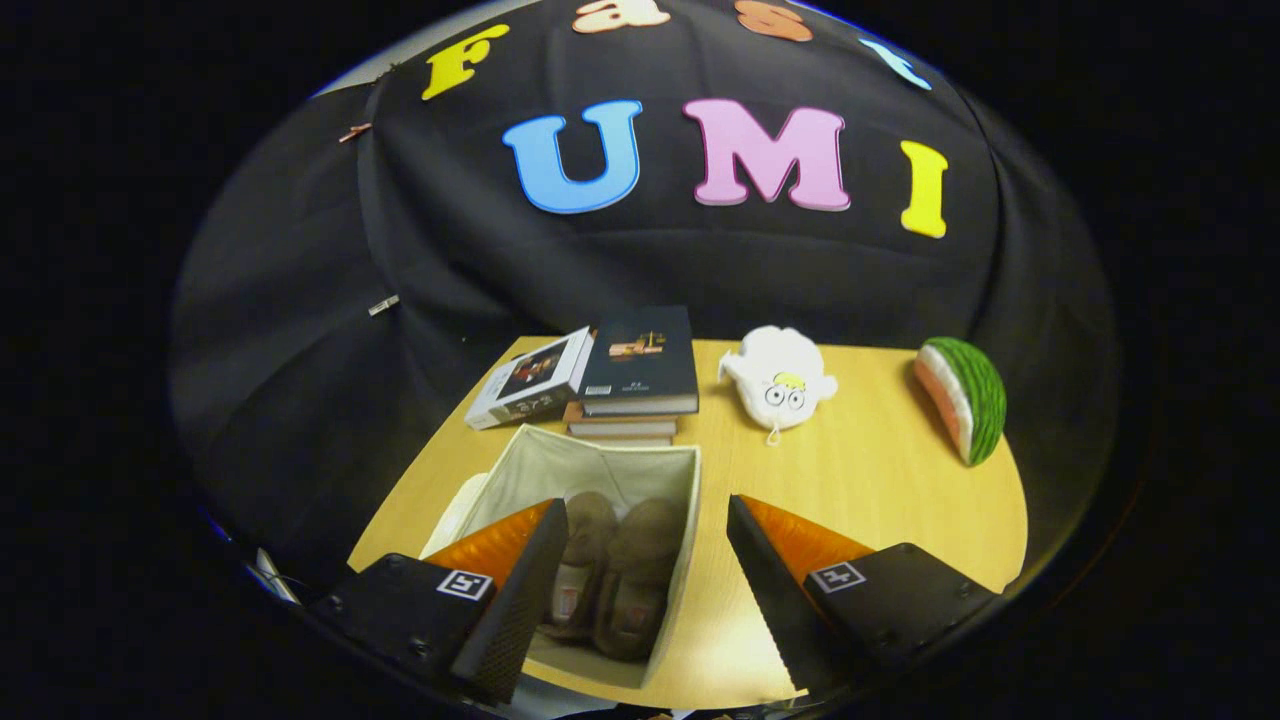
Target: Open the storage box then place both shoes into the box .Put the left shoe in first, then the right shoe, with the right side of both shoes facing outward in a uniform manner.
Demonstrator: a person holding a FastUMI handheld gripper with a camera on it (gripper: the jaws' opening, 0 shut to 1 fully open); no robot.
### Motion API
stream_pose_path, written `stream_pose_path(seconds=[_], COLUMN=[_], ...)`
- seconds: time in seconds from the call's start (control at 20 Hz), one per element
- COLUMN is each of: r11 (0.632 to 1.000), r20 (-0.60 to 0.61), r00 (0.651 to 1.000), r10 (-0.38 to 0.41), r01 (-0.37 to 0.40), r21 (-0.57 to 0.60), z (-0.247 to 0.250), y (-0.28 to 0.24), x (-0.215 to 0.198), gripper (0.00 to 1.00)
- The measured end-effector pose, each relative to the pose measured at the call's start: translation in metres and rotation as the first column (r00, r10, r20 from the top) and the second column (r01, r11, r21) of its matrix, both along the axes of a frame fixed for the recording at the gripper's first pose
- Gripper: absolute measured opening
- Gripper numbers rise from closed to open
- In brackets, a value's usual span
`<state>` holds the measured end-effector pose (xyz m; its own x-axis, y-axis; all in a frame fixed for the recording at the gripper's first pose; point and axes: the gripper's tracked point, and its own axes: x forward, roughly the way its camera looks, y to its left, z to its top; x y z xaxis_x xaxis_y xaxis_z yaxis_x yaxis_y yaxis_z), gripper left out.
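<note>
We are holding the tool open above the box, both shoes lying inside it.

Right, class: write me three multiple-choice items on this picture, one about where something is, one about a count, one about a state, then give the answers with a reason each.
1. Where do the books lie?
A. on the table just beyond the storage box
B. inside the box
C. beside the watermelon toy

2. How many shoes are in the box?
A. none
B. one
C. two

3. How do the fingers of the gripper stand?
A. shut on a shoe
B. open, holding nothing
C. shut on the box wall

Answers:
1 A, the stack sits behind the box's far wall.
2 C, two brown shoes lie side by side in the box.
3 B, the fingers are spread wide and press on nothing.
</note>
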<state>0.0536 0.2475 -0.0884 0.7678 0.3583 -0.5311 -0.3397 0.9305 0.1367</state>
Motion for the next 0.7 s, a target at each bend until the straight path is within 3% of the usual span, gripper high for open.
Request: stream_pose_path(seconds=[0.2,0.4,0.5,0.6,0.7], r11=[0.996,0.989,0.987,0.978,0.977], r20=[0.220,0.398,0.410,0.374,0.384], r00=[0.972,0.906,0.898,0.912,0.911], r10=[-0.085,-0.140,-0.158,-0.169,-0.151], r01=[0.086,0.151,0.150,0.110,0.077], r21=[0.005,0.003,0.052,0.175,0.200], z=[0.055,0.090,0.099,0.105,0.116], y=[-0.044,-0.076,-0.083,-0.076,-0.080], x=[0.005,-0.012,-0.025,-0.035,-0.033], gripper=[0.98,0.98,0.98,0.97,0.98])
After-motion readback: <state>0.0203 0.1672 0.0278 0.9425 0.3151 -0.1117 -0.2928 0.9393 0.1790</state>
